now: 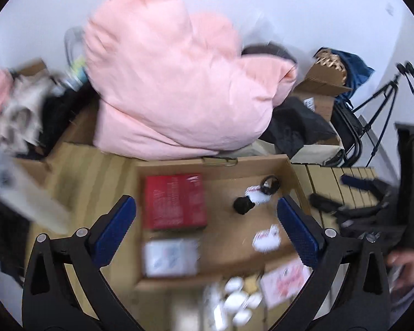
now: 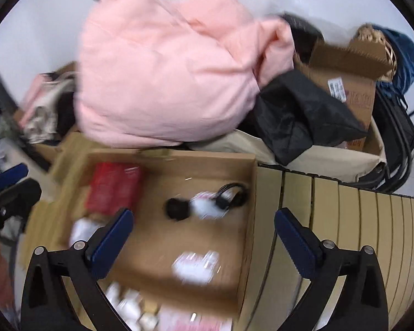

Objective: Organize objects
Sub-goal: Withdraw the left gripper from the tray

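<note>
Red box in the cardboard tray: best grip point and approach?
The red box lies flat in the cardboard tray. Probably come from above with the left gripper, open wide, and pinch its two long side edges. Only its left edge is crowded, by the tray wall; a white box sits just below.

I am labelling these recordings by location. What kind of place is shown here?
Probably a home storage or spare room: a pink duvet heaped behind an open cardboard box, more cartons by the wall, and a camera tripod.
</note>
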Demonstrator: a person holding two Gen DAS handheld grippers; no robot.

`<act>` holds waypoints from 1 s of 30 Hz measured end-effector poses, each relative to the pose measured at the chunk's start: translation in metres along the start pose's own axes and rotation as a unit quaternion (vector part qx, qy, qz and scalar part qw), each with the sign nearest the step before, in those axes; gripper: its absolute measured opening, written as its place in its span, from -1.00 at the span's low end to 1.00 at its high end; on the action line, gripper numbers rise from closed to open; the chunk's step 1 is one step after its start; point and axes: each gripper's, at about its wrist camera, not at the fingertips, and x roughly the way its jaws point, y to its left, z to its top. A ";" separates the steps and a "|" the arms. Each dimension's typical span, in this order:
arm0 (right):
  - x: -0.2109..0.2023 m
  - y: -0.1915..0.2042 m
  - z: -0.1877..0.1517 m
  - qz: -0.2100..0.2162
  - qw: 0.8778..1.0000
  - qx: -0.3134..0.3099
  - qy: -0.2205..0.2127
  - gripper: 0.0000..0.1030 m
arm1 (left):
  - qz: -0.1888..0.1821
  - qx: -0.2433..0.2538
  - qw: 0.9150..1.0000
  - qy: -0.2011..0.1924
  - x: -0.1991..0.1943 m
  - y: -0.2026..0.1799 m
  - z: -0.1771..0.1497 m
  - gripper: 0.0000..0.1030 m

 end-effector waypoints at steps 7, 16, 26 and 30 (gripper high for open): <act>-0.148 0.028 -0.084 0.096 0.993 -0.014 -0.073 1.00 | 0.052 0.081 0.993 -0.068 -0.157 -0.015 -0.102 1.00; -0.243 0.067 -0.257 0.001 0.990 -0.056 -0.131 1.00 | 0.064 0.076 0.992 -0.079 -0.259 -0.002 -0.218 1.00; -0.305 0.073 -0.357 0.021 0.985 -0.007 -0.172 1.00 | 0.089 0.065 0.986 -0.127 -0.381 0.030 -0.261 1.00; -0.342 0.073 -0.366 0.029 0.978 -0.005 -0.207 1.00 | 0.119 0.059 0.974 -0.184 -0.443 0.046 -0.253 1.00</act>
